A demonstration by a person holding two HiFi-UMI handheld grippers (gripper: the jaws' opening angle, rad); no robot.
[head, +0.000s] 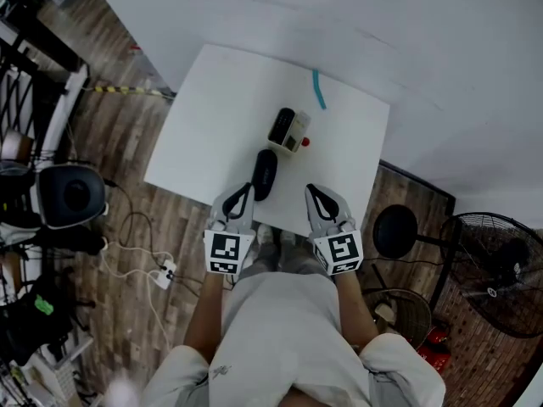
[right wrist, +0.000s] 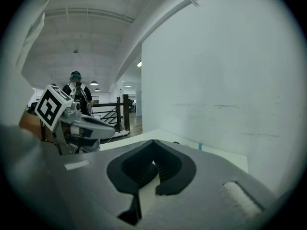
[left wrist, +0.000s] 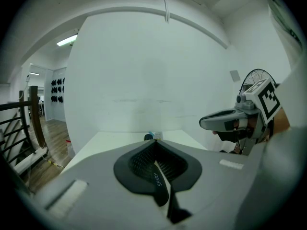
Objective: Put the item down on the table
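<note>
A black oblong case [head: 265, 174] lies flat on the white table [head: 212, 117], near its front edge. Just behind it stands a small black-and-white box [head: 288, 130] with a red dot [head: 305, 142] at its side. My left gripper [head: 246, 188] hovers at the table's front edge, its tip just left of the case, shut with nothing in it; its pads [left wrist: 154, 142] meet in the left gripper view. My right gripper [head: 311, 189] is level with it, right of the case, also shut and empty [right wrist: 153, 142]. Each gripper view shows the other gripper from the side.
A blue strip [head: 318, 90] lies at the table's far edge, against the white wall. On the wooden floor are a black stool [head: 394, 230] and a fan [head: 496, 270] to the right, and a power strip [head: 165, 271] and a dark chair [head: 72, 195] to the left.
</note>
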